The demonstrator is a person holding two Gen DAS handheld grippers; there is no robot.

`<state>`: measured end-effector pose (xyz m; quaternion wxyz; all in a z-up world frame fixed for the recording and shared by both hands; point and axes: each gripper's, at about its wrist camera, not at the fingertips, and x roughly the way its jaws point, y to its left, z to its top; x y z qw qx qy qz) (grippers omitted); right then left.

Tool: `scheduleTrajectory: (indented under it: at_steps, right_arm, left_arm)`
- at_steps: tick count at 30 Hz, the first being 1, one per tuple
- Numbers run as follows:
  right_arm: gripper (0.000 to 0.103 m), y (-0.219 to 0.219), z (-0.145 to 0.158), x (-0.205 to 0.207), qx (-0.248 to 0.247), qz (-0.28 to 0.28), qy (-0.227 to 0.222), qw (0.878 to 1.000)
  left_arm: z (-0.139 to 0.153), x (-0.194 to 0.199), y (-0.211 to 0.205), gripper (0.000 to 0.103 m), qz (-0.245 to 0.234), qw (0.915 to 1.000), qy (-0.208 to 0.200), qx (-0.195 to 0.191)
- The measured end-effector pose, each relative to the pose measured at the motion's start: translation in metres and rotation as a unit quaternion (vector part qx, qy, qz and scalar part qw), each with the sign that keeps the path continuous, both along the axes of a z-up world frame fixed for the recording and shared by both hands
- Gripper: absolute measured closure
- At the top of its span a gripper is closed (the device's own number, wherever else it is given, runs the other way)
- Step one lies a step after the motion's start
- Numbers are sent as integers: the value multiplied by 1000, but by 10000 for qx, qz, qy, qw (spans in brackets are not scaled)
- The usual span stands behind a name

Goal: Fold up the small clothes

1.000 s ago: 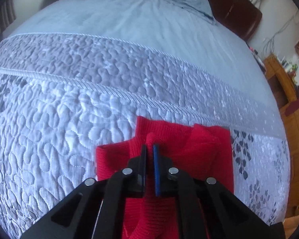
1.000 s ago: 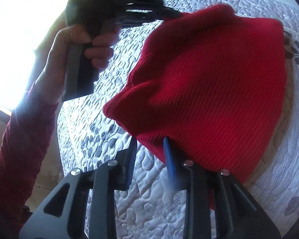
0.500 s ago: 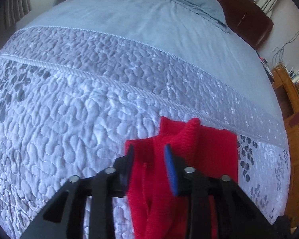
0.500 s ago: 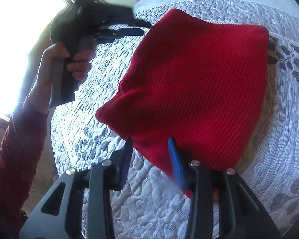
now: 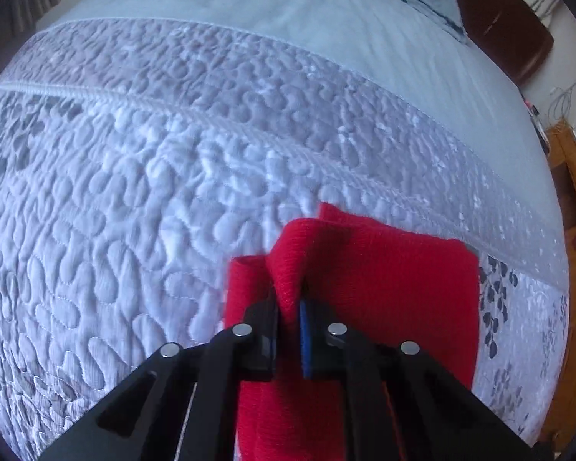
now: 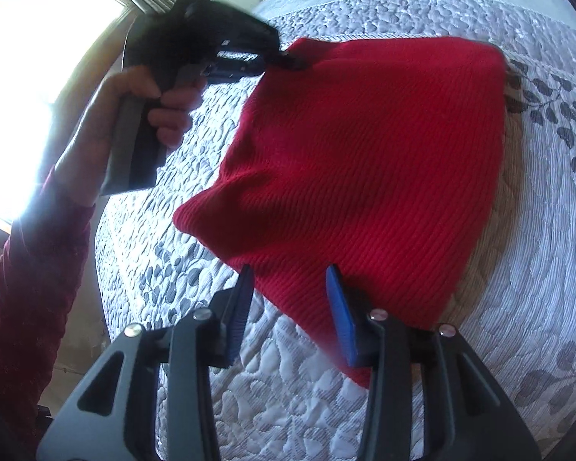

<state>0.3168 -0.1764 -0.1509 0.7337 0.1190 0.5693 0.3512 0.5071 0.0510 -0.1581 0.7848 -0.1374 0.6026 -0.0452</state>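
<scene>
A red knit garment (image 6: 376, 161) lies folded on the quilted bed. My left gripper (image 5: 288, 309) is shut on a raised fold of the red garment (image 5: 384, 288) at its near edge. In the right wrist view the left gripper (image 6: 284, 62) pinches the garment's far left corner, held by a hand. My right gripper (image 6: 288, 296) is open, its jaws astride the garment's near edge without squeezing it.
The quilted grey-white bedspread (image 5: 134, 211) runs to a plain blue sheet (image 5: 288, 11) and pillow at the far end. A dark headboard (image 5: 510, 27) and wooden furniture (image 5: 572, 199) stand at right. A bright window (image 6: 27, 57) is on the left.
My left gripper opened half a second ago and has now shut again on a fold of the garment. My right gripper has opened wider and let the garment's edge settle.
</scene>
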Motion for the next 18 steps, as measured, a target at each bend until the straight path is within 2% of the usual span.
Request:
scheduleTrajectory:
  at_steps: [2, 4, 7, 8, 11, 13, 15, 18]
  right_arm:
    - [63, 0, -4, 0, -45, -32, 42, 10000]
    - [63, 0, -7, 0, -116, -50, 82, 9999]
    - [63, -3, -4, -4, -98, -73, 95, 9999]
    - [62, -7, -1, -7, -104, -86, 64, 9999]
    - [60, -18, 9, -18, -226, -143, -53, 9996]
    - [59, -28, 13, -24, -336, -264, -65, 9991]
    - [52, -37, 15, -31, -508, -413, -40, 9978]
    - [46, -51, 8, -37, -812, -733, 163, 9939]
  left_arm:
    - [-15, -5, 13, 93, 169, 9993, 120, -309]
    - [-12, -9, 15, 89, 109, 9990, 21, -436]
    - [8, -25, 21, 70, 61, 9988, -51, -481]
    - [15, -33, 24, 59, 41, 9989, -68, -460]
    - [32, -77, 33, 57, -132, 9988, -53, -472]
    - [40, -113, 38, 57, -190, 9977, -46, -644]
    - [46, -140, 39, 57, -227, 9966, -72, -788]
    - [48, -167, 29, 56, -367, 9968, -29, -714]
